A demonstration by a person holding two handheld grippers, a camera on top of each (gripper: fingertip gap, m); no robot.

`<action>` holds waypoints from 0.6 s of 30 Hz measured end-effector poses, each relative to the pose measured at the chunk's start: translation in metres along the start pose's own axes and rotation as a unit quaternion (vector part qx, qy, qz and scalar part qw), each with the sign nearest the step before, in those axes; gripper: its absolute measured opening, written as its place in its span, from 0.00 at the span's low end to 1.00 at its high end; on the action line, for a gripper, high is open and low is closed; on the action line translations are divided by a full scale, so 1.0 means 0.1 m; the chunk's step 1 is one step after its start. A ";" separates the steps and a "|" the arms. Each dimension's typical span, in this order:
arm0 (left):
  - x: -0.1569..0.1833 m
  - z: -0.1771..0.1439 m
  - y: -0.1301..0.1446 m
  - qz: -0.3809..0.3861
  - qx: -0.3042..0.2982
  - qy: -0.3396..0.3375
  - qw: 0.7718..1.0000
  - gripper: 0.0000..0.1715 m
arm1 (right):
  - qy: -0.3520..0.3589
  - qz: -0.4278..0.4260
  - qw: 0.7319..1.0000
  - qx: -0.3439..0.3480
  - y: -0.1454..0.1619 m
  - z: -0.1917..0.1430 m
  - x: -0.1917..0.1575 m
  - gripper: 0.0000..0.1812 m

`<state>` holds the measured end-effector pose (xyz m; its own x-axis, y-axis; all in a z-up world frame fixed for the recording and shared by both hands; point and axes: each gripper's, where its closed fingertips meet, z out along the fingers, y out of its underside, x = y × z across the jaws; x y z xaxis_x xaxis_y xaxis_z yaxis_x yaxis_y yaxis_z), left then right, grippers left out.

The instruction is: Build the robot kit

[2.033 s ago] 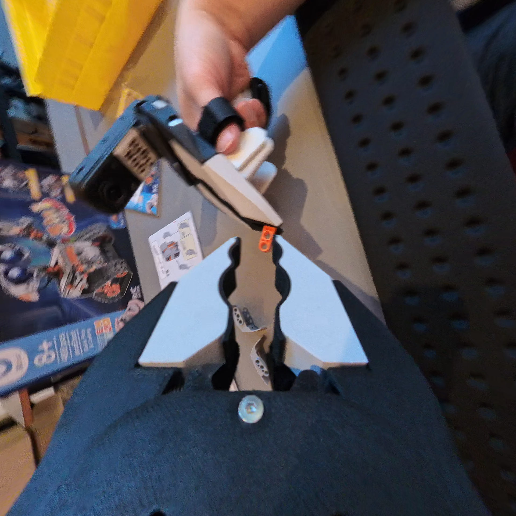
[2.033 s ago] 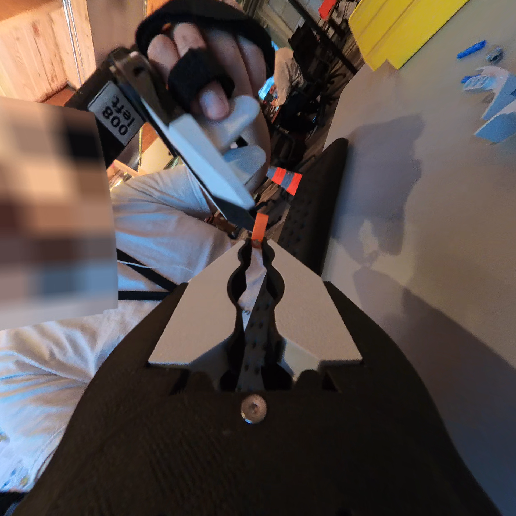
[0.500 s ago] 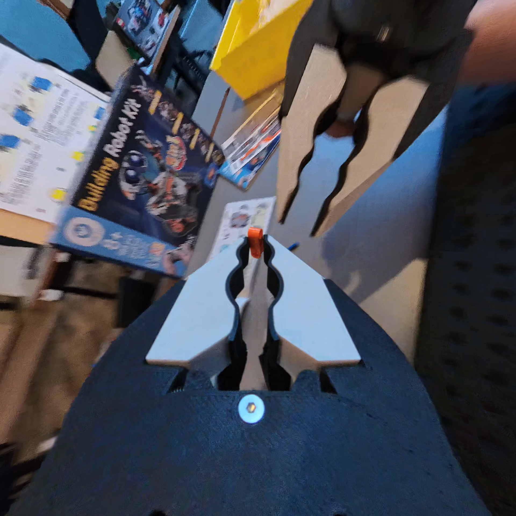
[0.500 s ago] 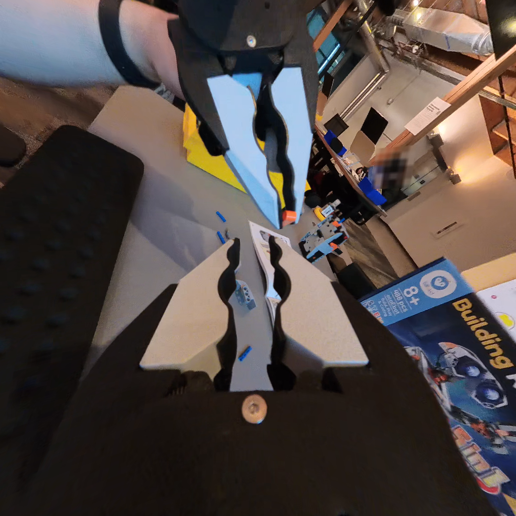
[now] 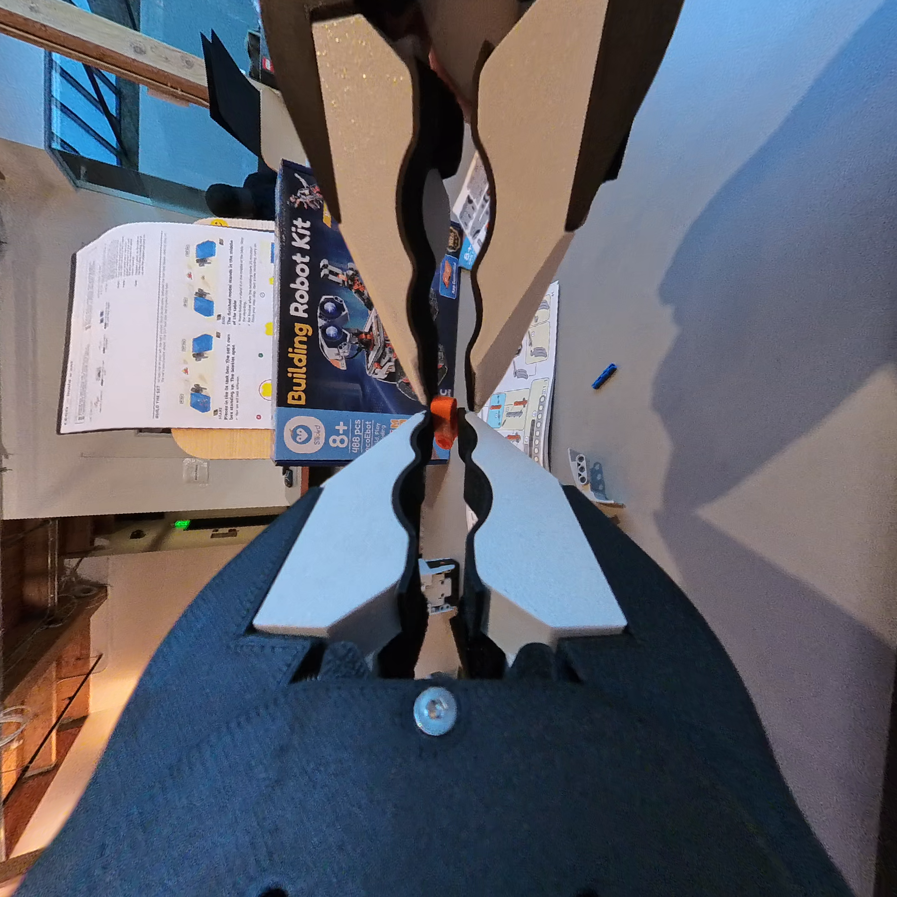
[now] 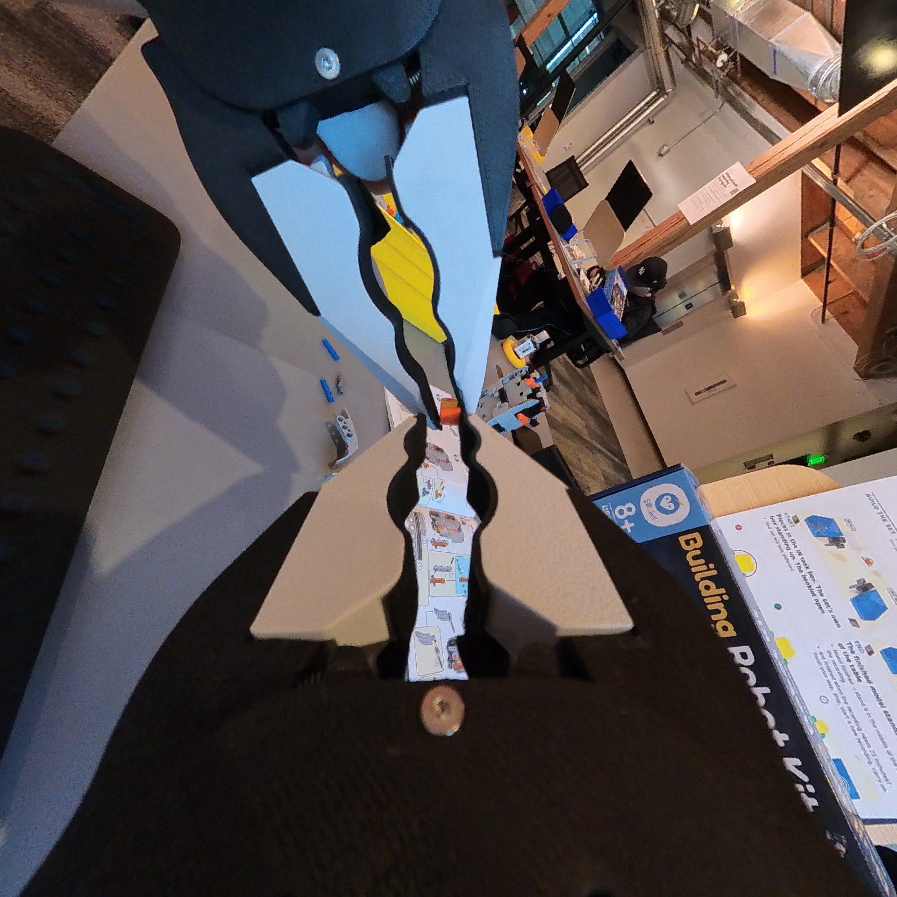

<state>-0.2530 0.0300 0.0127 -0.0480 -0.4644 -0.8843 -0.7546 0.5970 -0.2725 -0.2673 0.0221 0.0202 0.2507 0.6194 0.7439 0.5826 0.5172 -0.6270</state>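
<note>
The right gripper (image 6: 442, 421) points tip to tip at the left gripper (image 6: 449, 406), whose jaws pinch a small orange piece (image 6: 449, 410); the right jaws stand slightly apart just below it, and contact with it cannot be told. Under them on the grey table (image 6: 204, 437) lies an instruction sheet (image 6: 439, 548), with a grey piece (image 6: 343, 433) and blue pins (image 6: 326, 390) to its left. At right stands a blue kit box (image 6: 689, 543); behind the left gripper is a yellow bin (image 6: 407, 276).
</note>
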 end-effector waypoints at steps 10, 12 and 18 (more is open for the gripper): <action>0.02 -0.03 -0.13 0.006 0.014 0.025 1.000 0.04 | -0.025 0.019 0.999 0.015 -0.04 -0.13 -0.01 0.04; 0.00 -0.05 -0.12 -0.013 0.014 0.029 0.999 0.07 | -0.017 0.017 1.000 0.020 -0.05 -0.17 0.03 0.04; -0.15 -0.40 -0.23 -0.446 0.222 0.251 0.830 0.16 | 0.002 -0.015 0.995 0.098 -0.30 -0.46 0.06 0.03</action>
<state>-0.2607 -0.0032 0.0471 0.0498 -0.9986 -0.0175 -0.3261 0.0003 -0.9453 -0.2472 -0.0166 0.0541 0.2384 0.6007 0.7631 0.4281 0.6403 -0.6378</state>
